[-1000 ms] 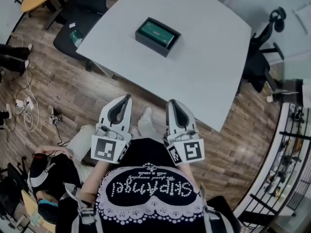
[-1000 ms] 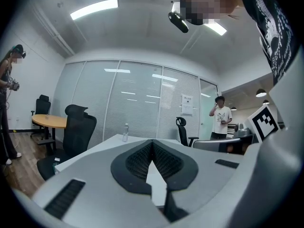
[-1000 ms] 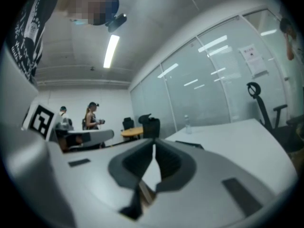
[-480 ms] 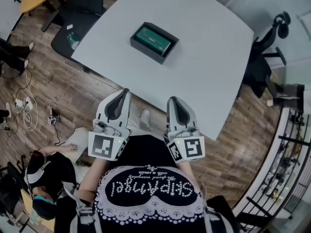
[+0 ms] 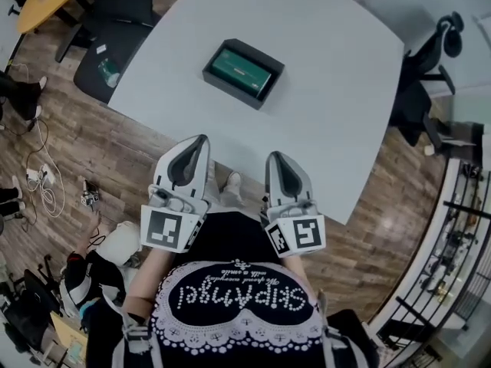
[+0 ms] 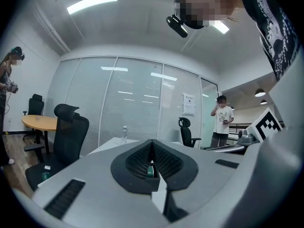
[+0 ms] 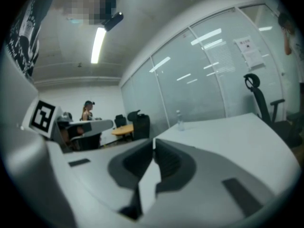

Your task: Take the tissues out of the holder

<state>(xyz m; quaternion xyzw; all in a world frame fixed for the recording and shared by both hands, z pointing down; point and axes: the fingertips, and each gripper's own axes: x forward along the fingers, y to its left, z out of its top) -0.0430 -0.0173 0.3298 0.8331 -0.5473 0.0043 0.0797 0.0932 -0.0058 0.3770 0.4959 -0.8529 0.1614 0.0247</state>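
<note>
A dark rectangular holder (image 5: 242, 68) with a green pack of tissues in it sits on the white table (image 5: 330, 90), towards its far left part. Both grippers hover off the table's near edge, close to my body, well short of the holder. My left gripper (image 5: 202, 139) is shut and holds nothing. My right gripper (image 5: 273, 158) is shut and empty too. In the left gripper view the jaws (image 6: 152, 144) meet, and a bit of the holder (image 6: 151, 171) shows below them. In the right gripper view the jaws (image 7: 154, 144) are closed over the table (image 7: 228, 137).
A water bottle (image 6: 124, 132) stands at the table's far edge. Black office chairs (image 5: 115, 44) stand left and right (image 5: 418, 90) of the table. A person (image 5: 88, 282) crouches on the wood floor at lower left, with cables (image 5: 42, 179) nearby. A railing (image 5: 453, 259) runs along the right.
The view has shifted a little, so the table and holder sit slightly lower in it. Both grippers stay shut in front of my body. The crouching person has moved.
</note>
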